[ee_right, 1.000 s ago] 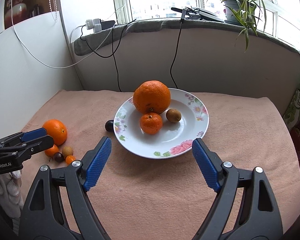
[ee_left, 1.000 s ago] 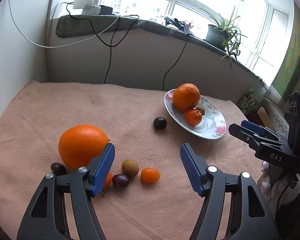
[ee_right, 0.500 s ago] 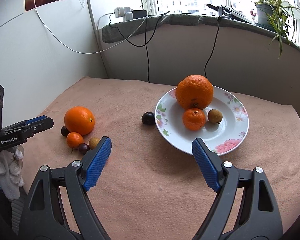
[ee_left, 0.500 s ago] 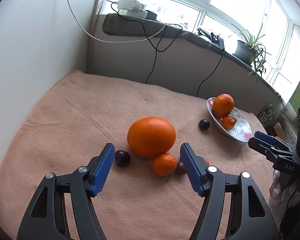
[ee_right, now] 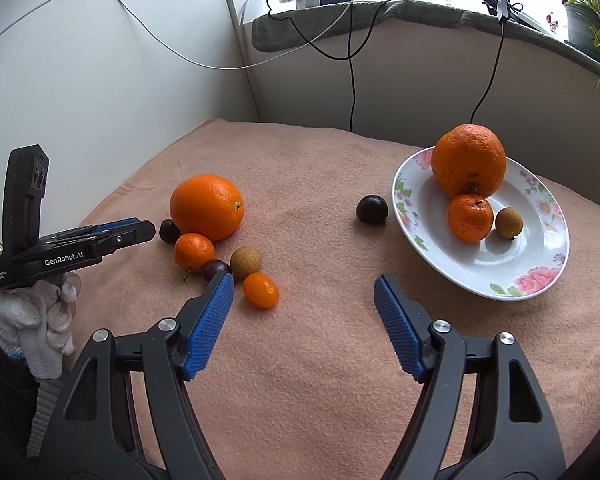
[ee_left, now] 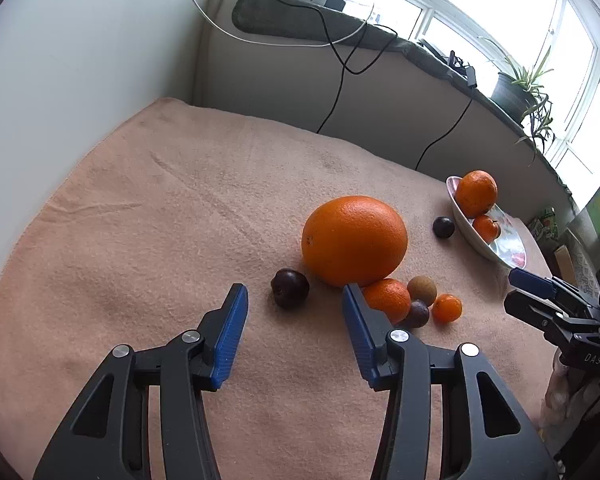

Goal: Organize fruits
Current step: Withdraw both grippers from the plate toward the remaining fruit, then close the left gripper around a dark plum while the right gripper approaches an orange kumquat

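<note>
Left gripper fingers spread, nothing between them. Dark plum sits just ahead of the tips, slightly toward the left finger; big orange beyond it. Small mandarin touches the right finger's outer side (partly hidden). Right gripper fingers spread, empty; kumquat just beside its left fingertip, plate with fruit ahead of the right finger, on the desk.
</note>
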Demonstrator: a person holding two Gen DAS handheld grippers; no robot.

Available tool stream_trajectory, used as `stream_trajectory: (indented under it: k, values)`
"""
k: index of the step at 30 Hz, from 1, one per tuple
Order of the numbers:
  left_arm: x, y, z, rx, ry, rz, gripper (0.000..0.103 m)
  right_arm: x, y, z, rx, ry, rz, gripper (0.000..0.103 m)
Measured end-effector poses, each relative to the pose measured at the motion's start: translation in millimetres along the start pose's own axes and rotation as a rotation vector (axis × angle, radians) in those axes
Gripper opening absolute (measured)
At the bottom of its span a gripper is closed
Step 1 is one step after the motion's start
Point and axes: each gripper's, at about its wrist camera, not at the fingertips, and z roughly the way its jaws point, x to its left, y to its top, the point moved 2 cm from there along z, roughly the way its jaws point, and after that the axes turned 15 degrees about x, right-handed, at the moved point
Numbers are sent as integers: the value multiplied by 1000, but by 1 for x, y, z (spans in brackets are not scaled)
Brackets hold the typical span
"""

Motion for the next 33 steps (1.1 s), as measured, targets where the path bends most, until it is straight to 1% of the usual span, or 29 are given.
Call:
stream_trajectory:
  k: [3, 4, 9, 13, 18, 21, 23, 25, 26, 29, 30, 31, 33]
  values:
    - [3, 1, 6, 15, 6, -2, 45, 3, 1, 8, 23, 23, -5, 65]
    - [4, 2, 8, 20, 4, -3, 44, 5, 1, 10, 30, 29, -8, 63]
    - [6, 2, 12, 35, 1, -4, 44, 10, 2, 24, 63, 50, -16, 62]
    - [7, 5, 13, 35, 0, -3, 44, 13, 5, 31, 83, 62, -17, 55]
    - [4, 8, 18, 51, 7, 19, 43, 15, 6, 38, 101, 64, -26, 54]
    - [2, 9, 22, 61, 13, 30, 40, 14, 6, 41, 113, 72, -24, 53]
    - [0, 11, 24, 65, 18, 36, 39, 14, 7, 42, 120, 75, -25, 49]
    - [-1, 12, 26, 67, 22, 39, 34, 14, 8, 44, 125, 77, -26, 48]
    - [-1, 12, 27, 69, 22, 40, 33, 14, 7, 45, 127, 77, -28, 48]
    - [-2, 13, 27, 69, 24, 39, 28, 15, 8, 47, 130, 79, -34, 47]
    - [-1, 13, 28, 69, 24, 37, 25, 15, 8, 48, 132, 79, -36, 44]
    - [-1, 13, 28, 70, 22, 35, 24, 16, 9, 49, 136, 80, -37, 39]
    - [-2, 13, 28, 70, 19, 35, 23, 16, 10, 51, 140, 80, -36, 36]
